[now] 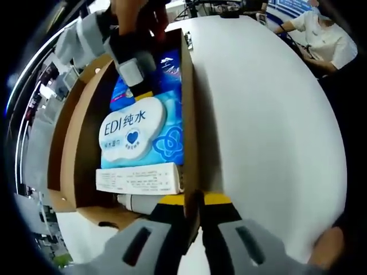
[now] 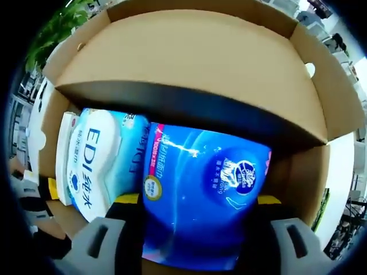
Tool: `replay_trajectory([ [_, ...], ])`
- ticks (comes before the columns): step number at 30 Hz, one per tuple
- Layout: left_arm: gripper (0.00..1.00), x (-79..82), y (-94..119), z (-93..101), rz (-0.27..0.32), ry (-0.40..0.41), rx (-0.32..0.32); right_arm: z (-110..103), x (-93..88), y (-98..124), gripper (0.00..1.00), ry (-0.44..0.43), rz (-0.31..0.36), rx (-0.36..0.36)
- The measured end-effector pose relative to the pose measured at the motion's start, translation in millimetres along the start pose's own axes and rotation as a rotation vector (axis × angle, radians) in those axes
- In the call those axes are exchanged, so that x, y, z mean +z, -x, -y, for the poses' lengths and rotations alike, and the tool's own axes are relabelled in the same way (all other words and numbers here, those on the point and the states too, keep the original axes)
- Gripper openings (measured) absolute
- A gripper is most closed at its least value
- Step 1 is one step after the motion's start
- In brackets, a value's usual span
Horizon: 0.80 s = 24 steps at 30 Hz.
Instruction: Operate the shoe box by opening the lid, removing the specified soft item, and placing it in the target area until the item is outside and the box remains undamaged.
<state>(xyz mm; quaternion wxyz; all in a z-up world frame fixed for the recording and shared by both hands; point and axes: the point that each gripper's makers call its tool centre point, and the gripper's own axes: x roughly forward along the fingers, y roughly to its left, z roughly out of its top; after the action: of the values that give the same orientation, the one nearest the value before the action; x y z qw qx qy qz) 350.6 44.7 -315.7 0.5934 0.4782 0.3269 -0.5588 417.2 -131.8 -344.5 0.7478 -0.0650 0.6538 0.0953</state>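
The open brown shoe box lies on a white table. Inside it are a soft blue pack, a light blue EDI wipes pack and a long white carton. My left gripper is shut on the box's near side wall. My right gripper reaches into the far end of the box, over the blue pack. In the right gripper view the blue pack sits between the jaws of my right gripper, which press on its two sides. The EDI pack lies to its left.
The raised cardboard lid stands behind the packs. The white table stretches wide to the right of the box. A person in white sits at the table's far edge. A fingertip shows at the lower right.
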Motion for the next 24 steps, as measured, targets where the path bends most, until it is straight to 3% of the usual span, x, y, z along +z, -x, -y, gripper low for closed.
replay_trajectory([
  [5,0.07,0.3,0,-0.2,-0.002,0.002,-0.001,0,-0.4,-2,0.77,0.011,-0.022,0.039],
  [24,0.07,2.2,0,3.7,-0.01,0.004,-0.001,-3,-11.3,-2,0.78,0.01,-0.026,0.005],
])
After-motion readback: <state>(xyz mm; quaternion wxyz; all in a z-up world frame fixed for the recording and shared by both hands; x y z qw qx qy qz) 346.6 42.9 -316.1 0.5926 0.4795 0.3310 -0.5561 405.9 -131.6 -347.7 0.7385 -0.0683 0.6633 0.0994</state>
